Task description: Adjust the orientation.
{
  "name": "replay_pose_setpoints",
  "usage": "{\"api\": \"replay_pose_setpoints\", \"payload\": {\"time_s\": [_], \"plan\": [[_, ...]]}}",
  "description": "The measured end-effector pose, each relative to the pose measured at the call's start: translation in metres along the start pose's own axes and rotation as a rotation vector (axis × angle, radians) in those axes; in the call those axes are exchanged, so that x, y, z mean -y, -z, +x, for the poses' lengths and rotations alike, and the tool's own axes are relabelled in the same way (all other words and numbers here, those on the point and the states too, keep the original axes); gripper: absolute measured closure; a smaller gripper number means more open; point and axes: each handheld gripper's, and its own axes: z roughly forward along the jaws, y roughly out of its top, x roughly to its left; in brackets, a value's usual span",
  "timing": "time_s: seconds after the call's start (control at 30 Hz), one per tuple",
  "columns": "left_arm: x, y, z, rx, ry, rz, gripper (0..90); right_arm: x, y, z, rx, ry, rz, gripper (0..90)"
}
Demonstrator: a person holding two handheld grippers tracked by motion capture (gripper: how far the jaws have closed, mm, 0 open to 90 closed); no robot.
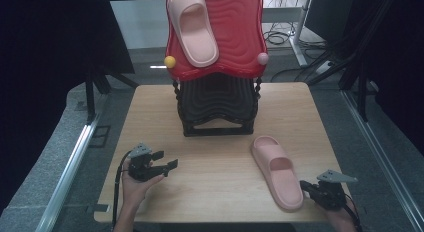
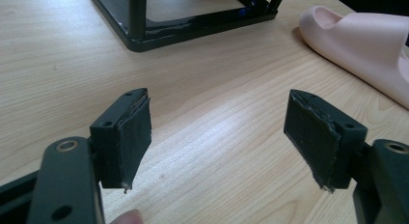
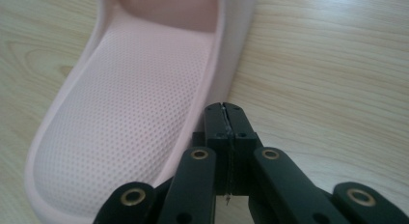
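Pale wood table (image 1: 220, 142) stands amid dark curtains, carrying a black rack (image 1: 218, 109) whose red top shelf (image 1: 240, 37) holds 1 pink slipper (image 1: 192, 27), its toe cut off by the frame edge. A second pink slipper (image 1: 277, 171) lies flat near the front edge; the right gripper (image 1: 312, 189) sits at its heel rim, jaws pressed together on nothing, while the left gripper (image 1: 167, 162) rests well apart, jaws spread

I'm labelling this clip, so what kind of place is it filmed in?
Probably a lab or recording studio, not a home: a lone wooden table ringed by black curtains, loose cables on the floor, and a shoe rack with pink slippers staged as props.
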Motion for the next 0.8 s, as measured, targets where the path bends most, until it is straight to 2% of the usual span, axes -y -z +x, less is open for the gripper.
{"api": "replay_pose_setpoints", "payload": {"time_s": [0.27, 0.33, 0.57, 0.8], "plan": [[0.0, 0.002, 0.002, -0.001, 0.007, -0.006, 24.8, -0.004, -0.01, 0.029, -0.078, 0.066, 0.003, 90.0], [0.0, 0.001, 0.001, 0.0, 0.005, -0.005, 24.8, -0.007, -0.013, 0.038, -0.109, 0.084, 0.003, 90.0], [0.0, 0.0, -0.001, 0.004, 0.0, -0.001, 24.8, -0.021, -0.032, 0.068, -0.167, 0.135, -0.002, 90.0], [0.0, 0.0, 0.0, 0.003, 0.001, 0.0, 24.7, -0.03, -0.041, 0.078, -0.172, 0.15, -0.02, 90.0]]}}
